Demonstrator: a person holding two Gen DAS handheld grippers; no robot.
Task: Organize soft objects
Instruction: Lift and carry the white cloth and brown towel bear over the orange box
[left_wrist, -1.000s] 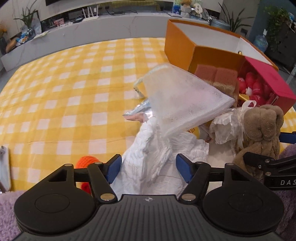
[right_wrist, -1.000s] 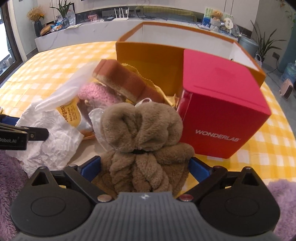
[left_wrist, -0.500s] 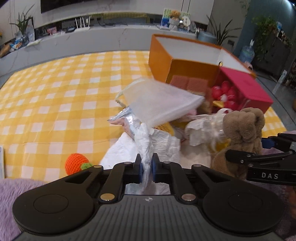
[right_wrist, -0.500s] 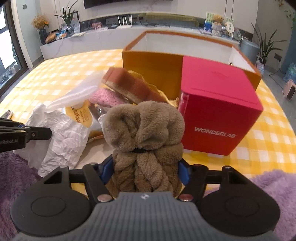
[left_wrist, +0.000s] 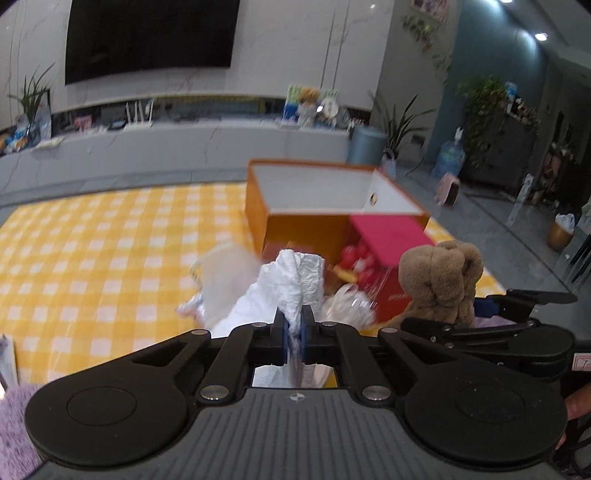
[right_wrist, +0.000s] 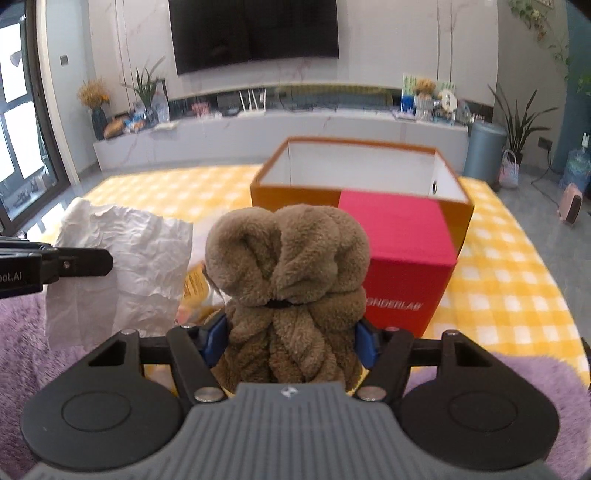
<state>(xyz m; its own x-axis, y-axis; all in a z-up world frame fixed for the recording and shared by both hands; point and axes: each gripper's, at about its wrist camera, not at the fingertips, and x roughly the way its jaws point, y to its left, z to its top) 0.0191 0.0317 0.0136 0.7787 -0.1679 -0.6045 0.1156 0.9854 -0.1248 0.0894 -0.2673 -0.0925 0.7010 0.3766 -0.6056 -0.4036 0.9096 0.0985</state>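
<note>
The left gripper (left_wrist: 293, 326) was clamped on a fold of the crumpled white bag (left_wrist: 284, 288), holding it off the checked cloth (left_wrist: 110, 258). The right gripper (right_wrist: 290, 341) squeezed the brown plush toy (right_wrist: 288, 266), near the open orange box (right_wrist: 358, 173) beyond, likely their destination.

Left tool (left_wrist: 293, 328) pads clamped on crumpled white bag (left_wrist: 286, 291). Ahead: orange box (left_wrist: 295, 225), red box (left_wrist: 388, 236). Right: brown plush (left_wrist: 439, 280) in right tool (left_wrist: 480, 314).

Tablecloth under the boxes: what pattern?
Yellow and white check on the tablecloth, clearest in the left wrist view.
</note>
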